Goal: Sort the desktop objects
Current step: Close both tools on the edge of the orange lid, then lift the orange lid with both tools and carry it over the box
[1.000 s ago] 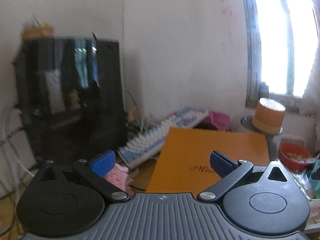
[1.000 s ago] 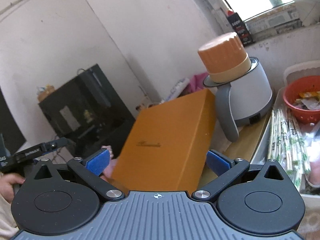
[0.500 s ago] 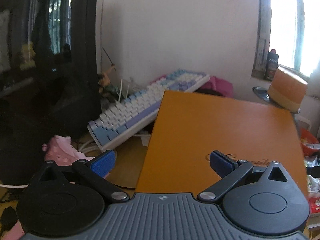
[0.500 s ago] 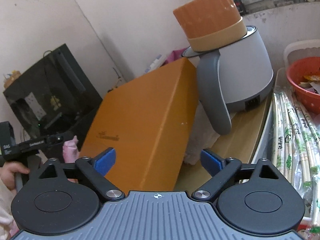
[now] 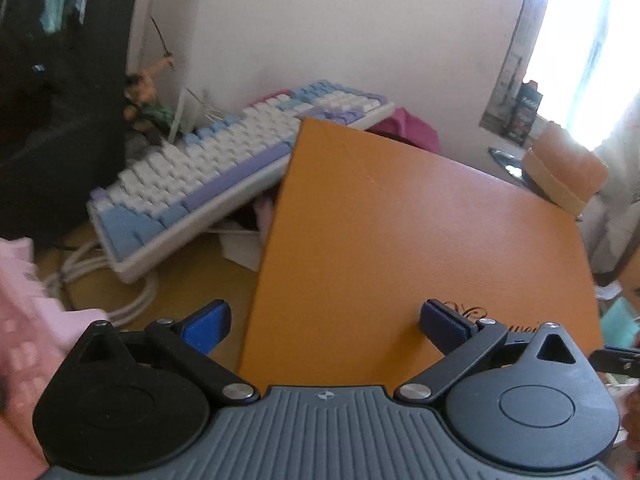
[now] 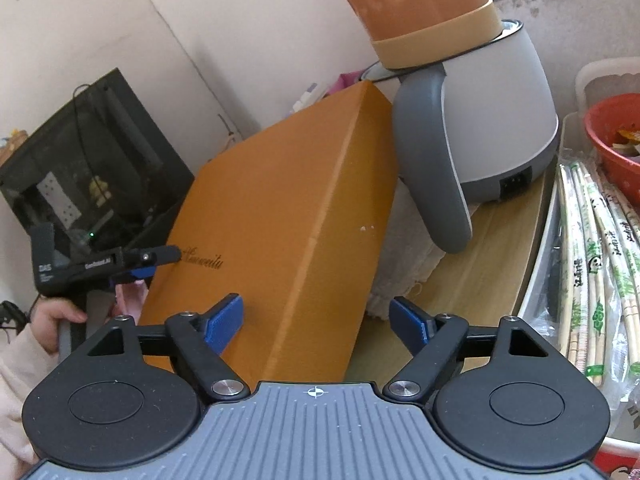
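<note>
the left gripper point(image 5: 325, 325) is seen with its blue fingers point(image 5: 206, 326) spread wide, one finger off the left edge of the orange box point(image 5: 420, 240) and the other over its lid near the gold script; nothing is pinched. the orange box is laid flat on the wooden worktop point(image 5: 188, 280), filling the view from the centre out to 3 o'clock. at 10 o'clock a pastel keyboard point(image 5: 224, 172) is propped at a tilt, its far end just behind the box's far corner, with white cables point(image 5: 132, 300) trailing beneath it. a small figurine point(image 5: 146, 108) is stood at 11 o'clock beside a dark cabinet point(image 5: 52, 100).

the right gripper point(image 6: 316, 322) is likewise held with fingers point(image 6: 224, 324) spread, straddling the near corner of the orange box point(image 6: 280, 216) without gripping it. at 1 o'clock a grey kettle point(image 6: 488, 120) is stood just beside the box, an orange-capped jar point(image 6: 420, 8) resting on it. bundled chopsticks point(image 6: 592, 248) are seen at 3 o'clock, a red bowl point(image 6: 612, 136) behind them. the left gripper point(image 6: 132, 266) is visible at 9 o'clock by the box's edge.
</note>
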Motion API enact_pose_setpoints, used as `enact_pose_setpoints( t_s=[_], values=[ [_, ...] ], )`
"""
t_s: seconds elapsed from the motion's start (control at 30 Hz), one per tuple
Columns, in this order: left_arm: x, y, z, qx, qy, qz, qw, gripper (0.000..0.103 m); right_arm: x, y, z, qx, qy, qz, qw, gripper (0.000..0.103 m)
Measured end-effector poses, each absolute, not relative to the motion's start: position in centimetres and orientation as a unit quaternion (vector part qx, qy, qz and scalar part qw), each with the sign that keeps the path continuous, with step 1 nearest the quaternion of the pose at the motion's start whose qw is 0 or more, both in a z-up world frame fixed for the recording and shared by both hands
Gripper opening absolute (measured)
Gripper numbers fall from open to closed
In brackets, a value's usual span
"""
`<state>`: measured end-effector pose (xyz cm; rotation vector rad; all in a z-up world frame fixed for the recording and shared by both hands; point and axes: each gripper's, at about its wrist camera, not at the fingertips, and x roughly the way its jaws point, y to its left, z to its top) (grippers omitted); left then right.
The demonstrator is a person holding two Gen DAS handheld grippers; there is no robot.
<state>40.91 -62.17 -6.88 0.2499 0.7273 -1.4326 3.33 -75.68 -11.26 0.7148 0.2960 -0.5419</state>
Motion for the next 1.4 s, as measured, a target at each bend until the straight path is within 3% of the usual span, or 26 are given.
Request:
enact_pose_setpoints(
  t_s=[0.47, 0.7, 0.97, 1.4],
  values=[
    [42.9, -63.3, -8.5, 0.08, 0.365, -0.673, 0.638, 0.103, 4.3, -76.0, -12.0, 0.36, 0.142, -0.228, 0.894, 0.08],
    [44.3, -63.4, -8.7, 0.057, 0.384, -0.677, 0.624, 0.103, 3.7, -74.9, -11.6, 0.276, 0.119, -0.212, 0.93, 0.079],
    [45.1, -63.2, -9.3, 0.021, 0.375, -0.701, 0.606, 0.103, 2.4, -74.8, -12.1, 0.214, 0.092, -0.188, 0.954, 0.079],
    [42.6, -60.9, -8.4, -0.021, 0.361, -0.701, 0.615, 0.103, 1.5, -75.3, -9.7, 0.234, 0.081, -0.218, 0.944, 0.078]
  ],
)
